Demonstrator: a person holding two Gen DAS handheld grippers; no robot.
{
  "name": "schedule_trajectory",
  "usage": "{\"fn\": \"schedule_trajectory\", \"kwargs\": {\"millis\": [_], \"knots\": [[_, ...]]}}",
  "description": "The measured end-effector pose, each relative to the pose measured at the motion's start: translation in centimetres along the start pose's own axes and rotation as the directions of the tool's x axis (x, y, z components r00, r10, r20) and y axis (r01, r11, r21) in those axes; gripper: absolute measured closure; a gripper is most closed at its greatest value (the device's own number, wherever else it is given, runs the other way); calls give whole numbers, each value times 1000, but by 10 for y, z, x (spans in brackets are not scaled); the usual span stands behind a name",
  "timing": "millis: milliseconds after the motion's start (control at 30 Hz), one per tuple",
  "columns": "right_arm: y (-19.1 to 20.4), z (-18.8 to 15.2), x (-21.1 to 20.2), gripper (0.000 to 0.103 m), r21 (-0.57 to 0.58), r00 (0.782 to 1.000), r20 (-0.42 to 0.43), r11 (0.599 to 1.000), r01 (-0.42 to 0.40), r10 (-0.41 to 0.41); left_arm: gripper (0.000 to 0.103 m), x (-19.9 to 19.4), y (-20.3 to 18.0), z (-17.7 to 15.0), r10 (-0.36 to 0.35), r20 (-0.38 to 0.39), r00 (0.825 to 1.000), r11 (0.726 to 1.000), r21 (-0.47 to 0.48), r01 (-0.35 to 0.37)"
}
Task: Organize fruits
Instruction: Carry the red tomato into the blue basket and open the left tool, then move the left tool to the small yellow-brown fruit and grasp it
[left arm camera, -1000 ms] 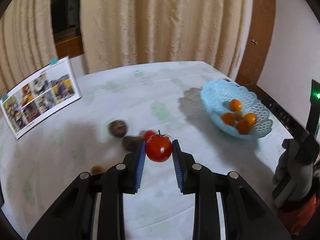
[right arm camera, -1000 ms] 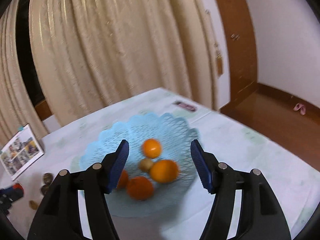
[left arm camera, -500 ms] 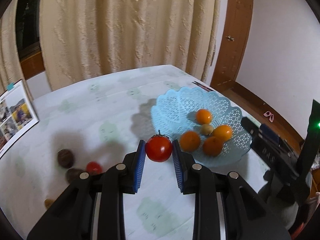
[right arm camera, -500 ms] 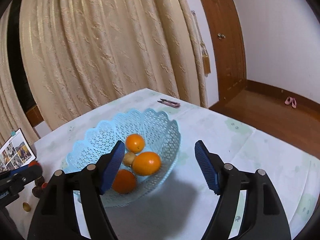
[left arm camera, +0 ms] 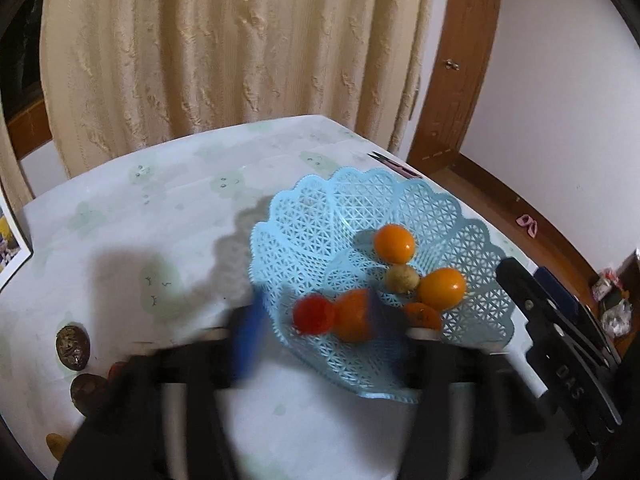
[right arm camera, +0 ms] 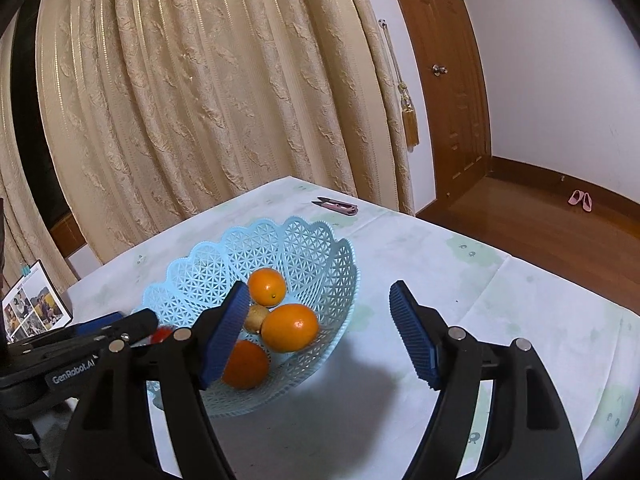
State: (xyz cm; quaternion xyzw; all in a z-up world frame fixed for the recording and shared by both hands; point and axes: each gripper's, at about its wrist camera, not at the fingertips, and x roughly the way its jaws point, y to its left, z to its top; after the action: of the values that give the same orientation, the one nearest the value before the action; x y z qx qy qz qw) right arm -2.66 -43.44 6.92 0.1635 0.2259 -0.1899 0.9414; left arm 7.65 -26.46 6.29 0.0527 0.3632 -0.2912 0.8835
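The left tool [left arm camera: 316, 336] is smeared by motion blur, its blue ribbed pads [left arm camera: 246, 336] hard to trace; its jaws are opening, and the round red tomato [left arm camera: 313, 315] sits free between them, inside the near edge of the pale blue plastic lattice basket [left arm camera: 320, 216]. Whether the tomato touches the basket floor cannot be told. Beside it lie glossy orange citrus fruits [left arm camera: 394, 243] and one small dull tan fruit [left arm camera: 402, 278]; one orange is half hidden behind the right pad. At the left edge, wrinkled dark brown fruits [left arm camera: 72, 347] lie on the white printed tabletop [left arm camera: 160, 208], partly cut off by the tool body. The right tool [right arm camera: 316, 336] stands wide and empty, its left pad covering part of the basket
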Motion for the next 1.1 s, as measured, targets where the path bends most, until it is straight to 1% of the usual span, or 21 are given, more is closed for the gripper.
{"fn": "schedule_trajectory", "kwargs": {"millis": [33, 133, 233, 433, 500, 600, 633, 733, 767, 833, 900, 1000, 1100], "knots": [[0, 0, 0, 29, 1, 1000, 1, 1000, -1, 1, 28, -2, 2, 0, 9, 20, 1000, 1000, -7, -9], [0, 0, -1, 29, 3, 1000, 10, 1000, -6, 6, 27, -5, 8, 1, 12, 22, 1000, 1000, -12, -11], [-1, 1, -4, 29, 8, 1000, 30, 1000, -10, 10, 20, -13, 17, 2, 23, 42, 999, 999, -35, -22], [-3, 1, -12, 29, 18, 998, 65, 999, -27, 26, 18, -38, 39, 0, 23, 96, 995, 998, -53, -18], [0, 1, -14, 29, 6, 997, 71, 999, -33, 33, 18, -46, 49, -3, 31, 98, 995, 997, -67, -25], [5, 0, -17, 28, -16, 996, 79, 999, -33, 34, 18, -59, 69, -10, 73, 97, 993, 993, -103, -63], [7, -1, -18, 28, -24, 996, 81, 999, -32, 34, 18, -64, 76, -13, 102, 91, 991, 990, -110, -92], [13, -3, -20, 28, -42, 996, 74, 998, -41, 44, 18, -77, 95, -22, 166, 76, 983, 981, -114, -157], [16, -4, -21, 28, -49, 996, 73, 998, -43, 46, 18, -82, 102, -25, 195, 72, 978, 976, -112, -186], [22, -5, -24, 28, -60, 996, 65, 997, -58, 62, 18, -91, 112, -32, 225, 74, 972, 970, -107, -216], [29, -6, -25, 28, -65, 995, 51, 995, -78, 81, 18, -100, 121, -38, 244, 72, 967, 966, -111, -235], [42, -10, -27, 28, -79, 992, 20, 989, -123, 125, 18, -109, 133, -48, 256, 61, 965, 962, -118, -247], [58, -13, -32, 28, -109, 988, 13, 982, -154, 156, 18, -113, 144, -59, 271, 41, 962, 956, -127, -264]]}}
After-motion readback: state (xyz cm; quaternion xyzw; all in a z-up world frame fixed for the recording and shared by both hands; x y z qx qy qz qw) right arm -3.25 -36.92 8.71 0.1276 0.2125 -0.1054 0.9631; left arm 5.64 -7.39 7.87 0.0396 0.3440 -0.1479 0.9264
